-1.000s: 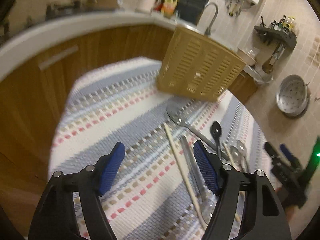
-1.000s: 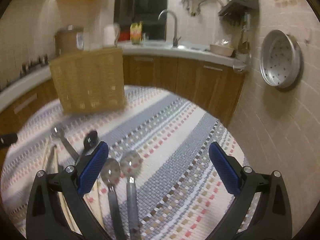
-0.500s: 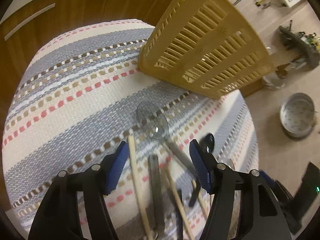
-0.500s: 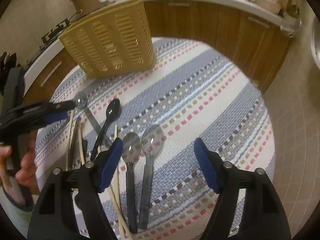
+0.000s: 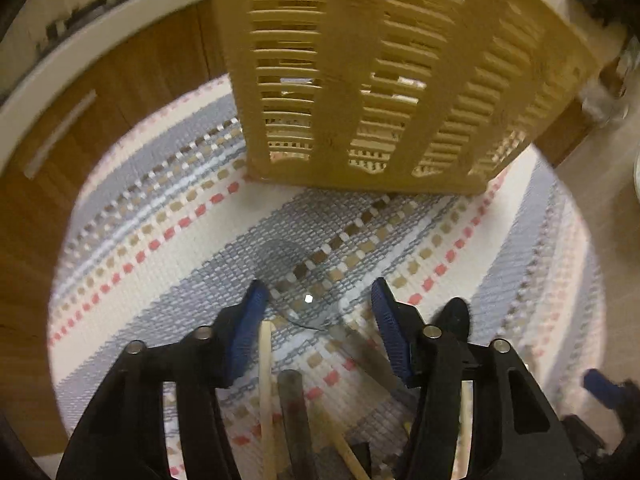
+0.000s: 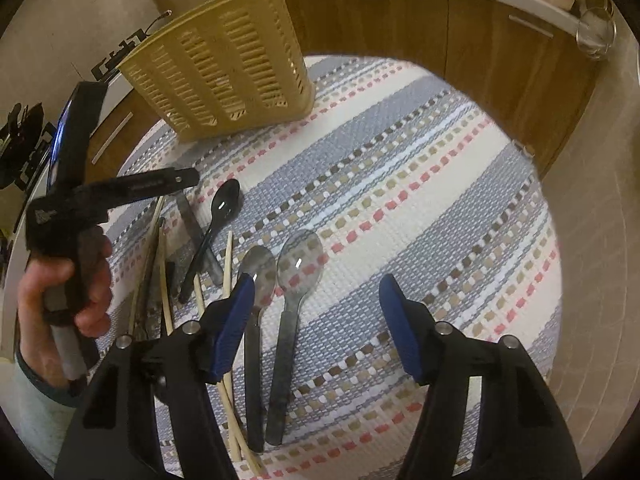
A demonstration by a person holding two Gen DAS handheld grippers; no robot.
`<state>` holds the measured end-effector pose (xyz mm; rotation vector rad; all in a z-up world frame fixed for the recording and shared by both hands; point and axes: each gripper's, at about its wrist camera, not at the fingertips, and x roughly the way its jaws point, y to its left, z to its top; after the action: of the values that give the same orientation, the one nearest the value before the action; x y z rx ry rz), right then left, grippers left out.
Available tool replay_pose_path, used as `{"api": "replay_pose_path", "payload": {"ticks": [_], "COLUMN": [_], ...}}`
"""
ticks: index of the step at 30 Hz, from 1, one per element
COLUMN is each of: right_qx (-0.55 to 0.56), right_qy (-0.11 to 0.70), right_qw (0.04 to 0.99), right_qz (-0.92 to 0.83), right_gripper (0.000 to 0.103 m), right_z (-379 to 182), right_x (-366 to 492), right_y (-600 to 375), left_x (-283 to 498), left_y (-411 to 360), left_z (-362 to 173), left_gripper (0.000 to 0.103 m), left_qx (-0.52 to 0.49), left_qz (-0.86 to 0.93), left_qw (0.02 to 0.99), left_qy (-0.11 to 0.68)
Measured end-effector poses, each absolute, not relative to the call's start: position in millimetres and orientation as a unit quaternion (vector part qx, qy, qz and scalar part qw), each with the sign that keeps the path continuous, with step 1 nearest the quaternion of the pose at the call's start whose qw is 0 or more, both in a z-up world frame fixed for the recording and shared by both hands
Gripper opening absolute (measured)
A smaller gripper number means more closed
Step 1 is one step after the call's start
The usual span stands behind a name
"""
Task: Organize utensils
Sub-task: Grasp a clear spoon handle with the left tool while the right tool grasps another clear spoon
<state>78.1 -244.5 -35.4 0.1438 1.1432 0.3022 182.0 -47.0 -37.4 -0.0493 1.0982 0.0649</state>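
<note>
Where cabinets (image 6: 460, 40) curve: striped cloth (image 6: 400, 184) (woven).

A: Where does the slatted utensil basket (image 6: 224, 76) stand?

B: On the woven tablecloth (image 6: 420, 184), at its far left edge.

A: And the utensils?

B: Near the left edge, before the basket: two clear spoons (image 6: 294, 280) side by side, the chopsticks (image 6: 162, 264) and black spoon (image 6: 212, 232) to their left.
</note>
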Motion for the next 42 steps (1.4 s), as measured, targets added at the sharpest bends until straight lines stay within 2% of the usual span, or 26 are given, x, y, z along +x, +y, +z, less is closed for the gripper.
{"api": "replay_pose_path", "payload": {"ticks": [2, 5, 6, 8, 10, 13, 18, 26, 31, 37, 42], "right_qx": [0.067, 0.056, 0.054, 0.051, 0.053, 0.045, 0.003, -0.021, -0.019, -0.020, -0.026], "right_qy": [0.552, 0.580, 0.585, 0.593, 0.600, 0.607, 0.605, 0.596, 0.600, 0.603, 0.606], "right_qw": [0.819, 0.799, 0.795, 0.789, 0.783, 0.781, 0.787, 0.794, 0.792, 0.789, 0.787], "right_qz": [0.146, 0.148, 0.148, 0.151, 0.154, 0.141, 0.120, 0.120, 0.114, 0.116, 0.115], "right_gripper": [0.058, 0.037, 0.035, 0.035, 0.035, 0.035, 0.012, 0.008, 0.009, 0.009, 0.009], "right_z": [-38, -47, -49, -53, -55, -59, -62, -57, -60, -65, -65], "right_x": [80, 85, 85, 87, 89, 93, 96, 96, 103, 109, 110], "right_y": [-242, -234, -231, -226, -220, -211, -197, -185, -189, -187, -185], "left_x": [182, 184, 185, 185, 188, 187, 182, 177, 153, 142, 134], "left_y": [-60, -65, -66, -68, -54, -48, -32, 12, 74, 127, 135], "left_z": [-42, -39, -38, -35, -28, -23, -6, 14, 12, -11, -30], "left_gripper": [0.034, 0.026, 0.024, 0.008, 0.004, 0.003, 0.003, 0.003, 0.003, 0.004, 0.004], "left_qx": [-0.012, -0.013, -0.015, -0.027, -0.034, -0.065, -0.108, -0.158, -0.186, -0.216, -0.212], "left_qz": [0.033, 0.030, 0.027, 0.006, -0.013, -0.058, -0.113, -0.137, -0.117, -0.084, -0.071], "left_qw": [0.855, 0.851, 0.850, 0.853, 0.852, 0.852, 0.852, 0.847, 0.850, 0.840, 0.827], "left_qy": [0.517, 0.524, 0.526, 0.521, 0.522, 0.516, 0.500, 0.488, 0.479, 0.492, 0.516]}}
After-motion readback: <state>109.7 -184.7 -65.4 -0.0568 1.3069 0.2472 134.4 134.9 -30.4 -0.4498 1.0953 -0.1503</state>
